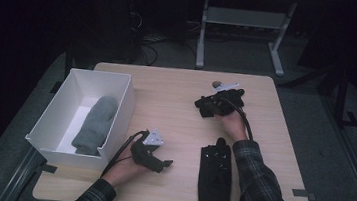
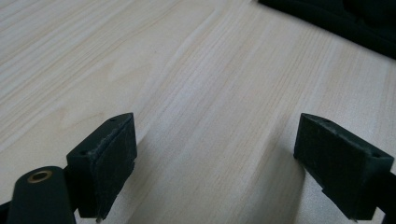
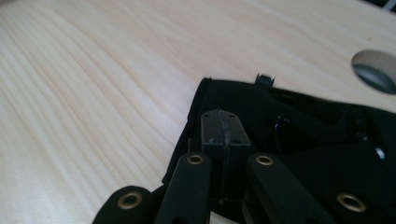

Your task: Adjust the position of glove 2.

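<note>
A pale wooden table [image 1: 176, 105] stands in a dark room, with a grey metal frame on the floor beyond it. The right gripper [image 1: 205, 106], out near the table's far right part, has its jaws pressed together over a black fabric glove [image 3: 243, 105]. In the right gripper view this glove is dark, soft cloth with a stitched edge, small black fittings and a little tab at its far rim, and it lies flat on the wood by a round cable hole [image 3: 376, 72]. A second black glove [image 1: 215, 172] lies flat near the front edge, just beside the right forearm's plaid sleeve [image 1: 262, 190].

The left gripper [image 1: 162, 163] rests near the front with its jaws spread wide over bare wood.

At the left edge sits one white open box [image 1: 123, 107] holding one grey knitted mitten [image 1: 96, 124]. Count: two black gloves, one mitten, one box, two grippers.
</note>
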Motion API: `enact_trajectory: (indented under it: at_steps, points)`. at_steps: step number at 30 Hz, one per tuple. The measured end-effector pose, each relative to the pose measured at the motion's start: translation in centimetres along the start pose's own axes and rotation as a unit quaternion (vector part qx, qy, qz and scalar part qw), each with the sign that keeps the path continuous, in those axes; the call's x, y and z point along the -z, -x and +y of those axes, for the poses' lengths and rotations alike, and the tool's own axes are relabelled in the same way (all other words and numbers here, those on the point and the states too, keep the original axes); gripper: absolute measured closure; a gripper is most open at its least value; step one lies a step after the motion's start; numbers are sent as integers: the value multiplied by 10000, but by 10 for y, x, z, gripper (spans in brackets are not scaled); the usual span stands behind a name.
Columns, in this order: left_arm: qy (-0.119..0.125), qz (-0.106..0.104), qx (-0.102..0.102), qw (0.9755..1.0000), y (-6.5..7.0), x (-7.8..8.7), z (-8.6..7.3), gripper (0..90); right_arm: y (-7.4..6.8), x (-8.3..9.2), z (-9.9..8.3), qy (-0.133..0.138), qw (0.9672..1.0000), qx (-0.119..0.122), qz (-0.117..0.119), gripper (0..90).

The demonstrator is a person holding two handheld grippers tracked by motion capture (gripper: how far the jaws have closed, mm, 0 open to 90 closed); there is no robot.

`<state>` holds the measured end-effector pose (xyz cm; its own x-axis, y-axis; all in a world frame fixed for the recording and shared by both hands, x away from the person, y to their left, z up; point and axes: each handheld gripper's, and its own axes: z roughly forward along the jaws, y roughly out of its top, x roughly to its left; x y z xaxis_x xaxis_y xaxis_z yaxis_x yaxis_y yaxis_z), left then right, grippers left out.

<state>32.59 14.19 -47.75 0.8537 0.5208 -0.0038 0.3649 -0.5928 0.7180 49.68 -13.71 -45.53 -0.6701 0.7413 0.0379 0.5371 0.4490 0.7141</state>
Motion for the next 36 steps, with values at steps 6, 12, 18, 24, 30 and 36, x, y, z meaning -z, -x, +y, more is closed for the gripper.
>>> enact_trajectory:
  at_steps: [6, 12, 18, 24, 30, 36]
  points:
    - [9, 14, -38, 10000, 0, 0, 0, 125, -4, -11, -8, -170, 9998, 0, 130, 900]
    - [1, 1, -6, 10000, 0, 0, 0, 125, -13, -8, -13, -151, 9992, 118, 337, 900]
    - [-23, 11, -22, 10000, 0, 0, 0, 125, -32, 0, -21, -197, 9970, 307, 683, 900]
    - [-20, 12, -14, 10000, 0, 0, 0, 125, -60, 8, -28, -299, 9924, 623, 1020, 900]
    - [-16, 15, -8, 10000, 0, 0, 0, 125, -90, 16, -33, -433, 9857, 1054, 1243, 900]
    - [-3, 23, -14, 10000, -1, 0, 0, 125, -118, 22, -37, -600, 9761, 1434, 1520, 900]
